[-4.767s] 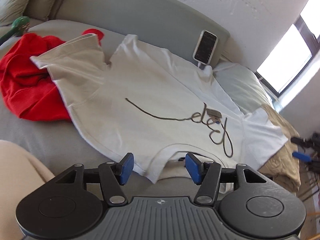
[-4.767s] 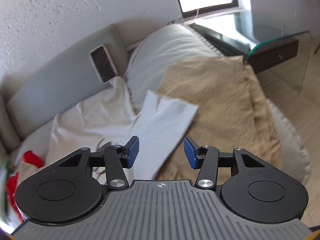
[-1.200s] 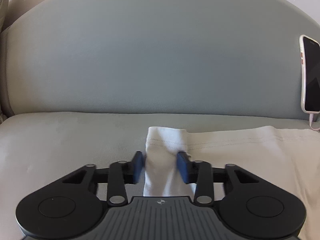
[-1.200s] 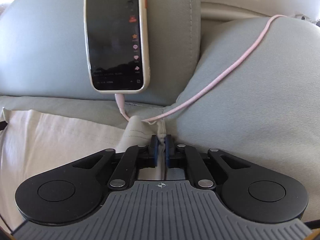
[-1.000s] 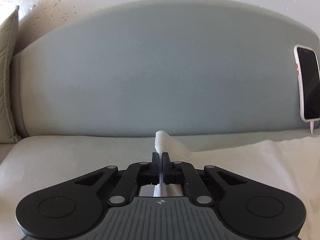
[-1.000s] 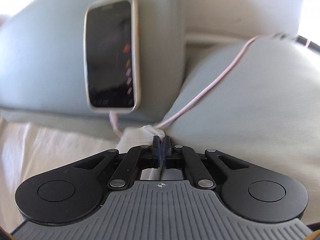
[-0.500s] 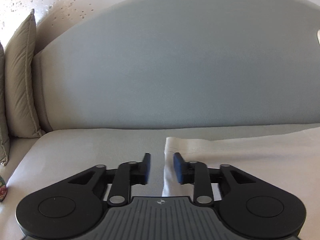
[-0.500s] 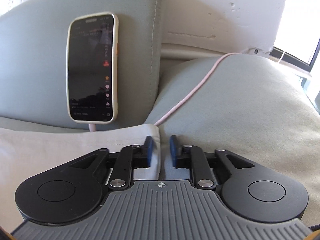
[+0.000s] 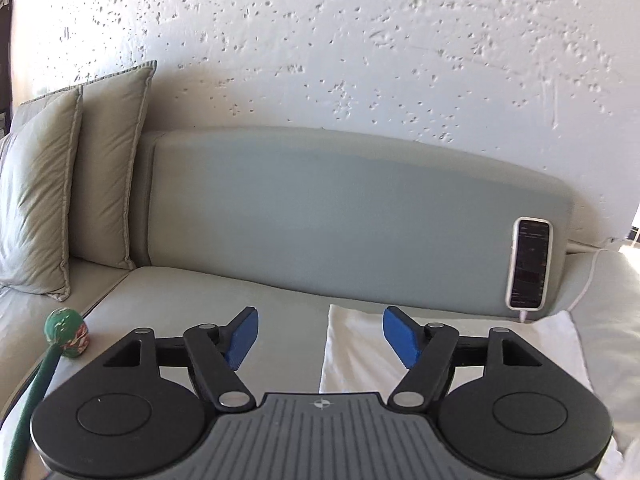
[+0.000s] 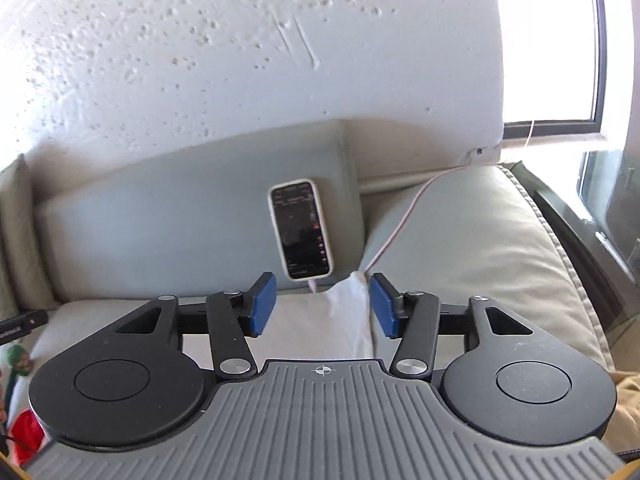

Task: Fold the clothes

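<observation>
Here the landmark is the grey-green backrest cushion (image 9: 340, 216), a long, smooth slab with rounded corners, under a rough, pitted white wall (image 9: 360, 40). The folded white garment (image 9: 460, 352), soft cotton with a crisp left edge, lies flat on the pale seat just in front of the backrest, toward its right end. The left gripper (image 9: 320, 336) hangs above the garment's left corner with its blue pads apart; its jaws are opening and nothing is pinched between them. The right gripper (image 10: 322, 304) is likewise released and opening, and the cloth's right corner (image 10: 352, 300) shows between its pads without being pressed.

A phone (image 9: 530, 264) in a pale case leans upright against the right end of the backrest, a thin pink cable (image 10: 400, 224) running from it over a puffy cushion (image 10: 480, 248) to the right of the backrest. Two plump quilted pillows (image 9: 60, 200) stand to its left. In front of them sits a green ball-shaped thing (image 9: 66, 332) on a green stem. Something red (image 10: 26, 432) peeks in at the lower left of the right wrist view.
</observation>
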Available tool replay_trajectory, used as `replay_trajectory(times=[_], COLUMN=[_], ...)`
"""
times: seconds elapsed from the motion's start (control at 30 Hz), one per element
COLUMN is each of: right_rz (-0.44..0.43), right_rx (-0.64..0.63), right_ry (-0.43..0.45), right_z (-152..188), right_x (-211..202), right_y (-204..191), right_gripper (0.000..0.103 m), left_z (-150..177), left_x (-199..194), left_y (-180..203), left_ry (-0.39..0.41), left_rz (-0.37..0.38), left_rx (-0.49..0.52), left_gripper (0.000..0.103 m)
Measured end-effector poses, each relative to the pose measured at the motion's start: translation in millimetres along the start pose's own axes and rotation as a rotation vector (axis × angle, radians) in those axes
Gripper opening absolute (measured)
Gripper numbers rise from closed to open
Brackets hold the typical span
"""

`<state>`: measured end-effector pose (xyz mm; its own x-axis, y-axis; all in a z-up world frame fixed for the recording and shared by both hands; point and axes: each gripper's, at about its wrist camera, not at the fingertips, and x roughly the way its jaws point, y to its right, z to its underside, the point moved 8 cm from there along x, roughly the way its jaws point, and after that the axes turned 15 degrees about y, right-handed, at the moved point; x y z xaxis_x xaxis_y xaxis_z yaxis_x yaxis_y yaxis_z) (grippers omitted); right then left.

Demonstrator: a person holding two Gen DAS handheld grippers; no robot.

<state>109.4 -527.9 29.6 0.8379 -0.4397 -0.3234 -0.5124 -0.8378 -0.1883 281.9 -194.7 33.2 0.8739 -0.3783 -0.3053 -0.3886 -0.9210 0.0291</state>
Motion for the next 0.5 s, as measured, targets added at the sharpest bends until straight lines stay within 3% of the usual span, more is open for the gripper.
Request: replay_trajectory(times=[0.13,0.17,0.3,0.33,0.37,0.4,0.43,0.5], right_rz=[-0.082,-0.097,-0.14,-0.142,-0.145,-0.148,-0.14,-0.116], right_rx=[-0.028,-0.02,0.041,0.053,0.063,0.072,0.087,0.116], right_ry=[0.0,-0.019,-0.149,-0.188,-0.228,-0.273,-0.326,-0.366], right_z=[15.4,28.9,113.4,137.6,161.5,185.0,207.7,240.5], right_x=[-86.0,-102.4,-135.1,-137.4,-138.1,-135.9,-133.5,-131.8], right_y=[-19.8,-24.0,-34.6,-36.3,-38.3,-40.6,-42.7,-47.2], right_gripper=[0.075,0.08,0.079,0.075,0.053,0.021,0.01,0.008], left_z=[36.4,52.0,132.7,152.9,173.3,191.4,207.9,229.1], left_x=[-70.5,-82.6,-111.9,-115.1,-116.0,-115.5,-115.5,-117.7], left_y=[3.2,7.0,27.4,34.2,40.4,46.1,52.0,63.3], left_ry=[-0.041,-0.056,-0.157,-0.194,-0.234,-0.271,-0.302,-0.304], left_rz=[0.046,0.062,0.096,0.097,0.097,0.097,0.09,0.054], left_rx=[0.022,0.021,0.027,0.016,-0.015,-0.056,-0.089,-0.082], left_gripper=[0.077,0.078,0.072,0.067,0.055,0.047,0.034,0.03])
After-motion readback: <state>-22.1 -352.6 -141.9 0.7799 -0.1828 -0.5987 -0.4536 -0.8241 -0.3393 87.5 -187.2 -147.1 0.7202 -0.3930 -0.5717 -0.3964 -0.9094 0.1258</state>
